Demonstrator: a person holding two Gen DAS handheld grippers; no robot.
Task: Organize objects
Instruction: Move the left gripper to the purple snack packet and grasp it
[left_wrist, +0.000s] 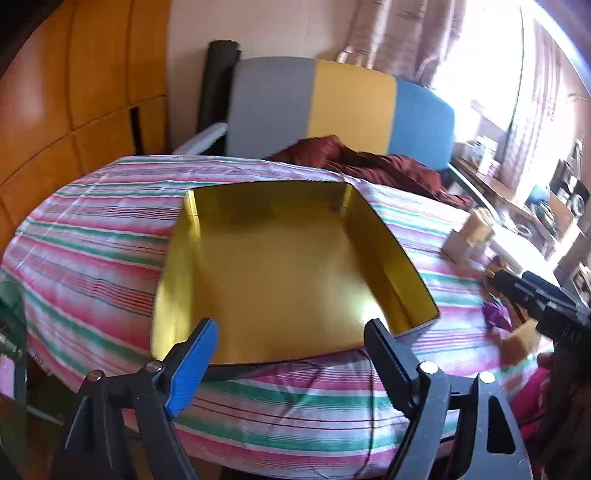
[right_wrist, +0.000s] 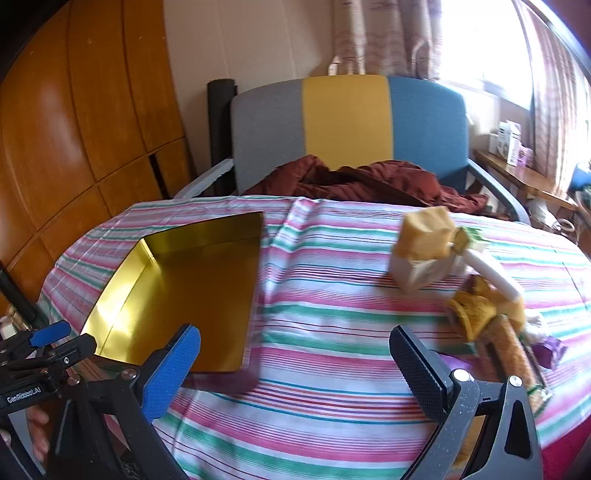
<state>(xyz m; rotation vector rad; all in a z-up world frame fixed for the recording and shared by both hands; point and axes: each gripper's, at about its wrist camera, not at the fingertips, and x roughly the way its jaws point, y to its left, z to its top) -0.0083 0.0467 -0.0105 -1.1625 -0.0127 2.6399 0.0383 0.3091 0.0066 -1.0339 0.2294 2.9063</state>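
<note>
Sitting on the striped tablecloth (right_wrist: 325, 332) that covers the counter is one gold tin tray (left_wrist: 280, 273), shallow, shiny inside and holding nothing. Off to its right lies a loose cluster of toy foods (right_wrist: 480, 295): a tan block on a pale box (right_wrist: 421, 254), a white leek-like stalk (right_wrist: 491, 275), a yellow piece, a long crumbed stick (right_wrist: 515, 354) and a small purple item (right_wrist: 550, 350); blur keeps me from counting them more surely.

Two claws are in play. The left claw (left_wrist: 291, 354) hangs spread wide over the tray's near rim, gripping nothing. The right claw (right_wrist: 295, 365) is likewise spread and empty, poised above bare cloth between the tray and the cluster, with its right finger close to the crumbed stick.

Behind the counter stands one chair (right_wrist: 347, 125) with a grey, yellow and blue back, a dark red cloth (right_wrist: 369, 181) bunched on its seat against the far edge. Wooden panelling (right_wrist: 74, 129) closes off the left; a cluttered side shelf (right_wrist: 517, 173) runs under the bright window at right. Open cloth stretches between tray and toys and along the near edge.
</note>
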